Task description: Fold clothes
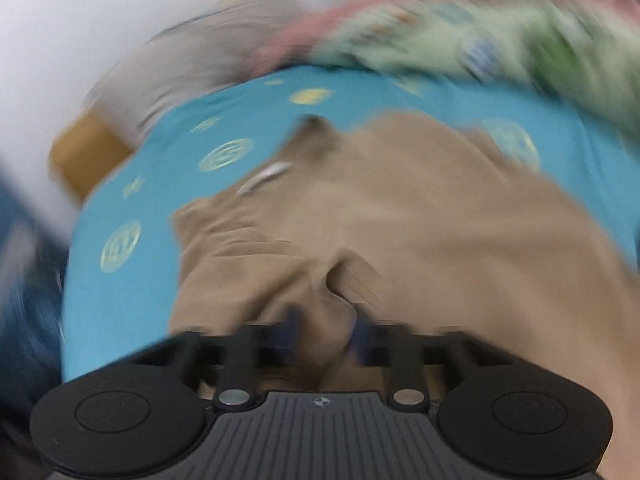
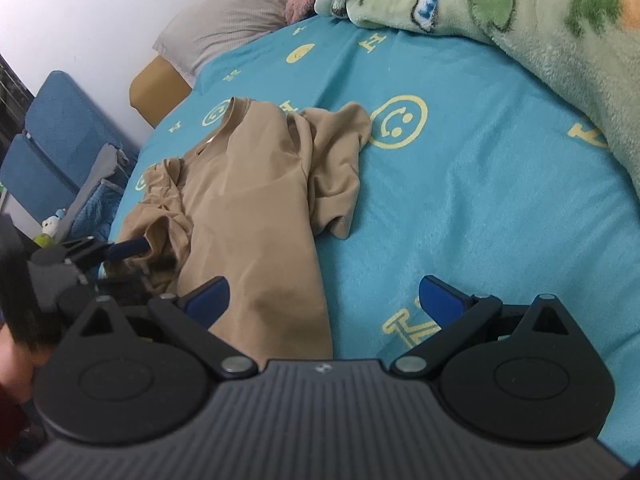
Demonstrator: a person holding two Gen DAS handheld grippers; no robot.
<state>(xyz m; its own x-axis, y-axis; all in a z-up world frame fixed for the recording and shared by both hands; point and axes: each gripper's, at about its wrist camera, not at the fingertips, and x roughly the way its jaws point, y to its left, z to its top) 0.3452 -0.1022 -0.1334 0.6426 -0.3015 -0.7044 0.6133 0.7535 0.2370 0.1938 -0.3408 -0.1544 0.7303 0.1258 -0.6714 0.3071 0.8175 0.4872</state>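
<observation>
Turquoise bedsheet [image 2: 460,208] with yellow smiley prints, broad and bare to the right of the garment; green plush blanket [image 2: 540,28] heaped along the far right edge, grey pillow [image 2: 232,20] at the far left corner, blue chair [image 2: 60,140] beyond the bed's left edge. Tan T-shirt [image 2: 256,200] spread lengthwise on the left half of the sheet, neckline far, one sleeve crumpled to the right, left side bunched in folds. Left gripper [image 2: 138,246] clenched on that bunched left edge, cloth pinched between the fingers; left wrist view blurred. Right gripper [image 2: 324,300] spread wide at the near hem, left finger [image 2: 210,294] over the cloth, right finger [image 2: 440,294] over bare sheet, nothing held.
</observation>
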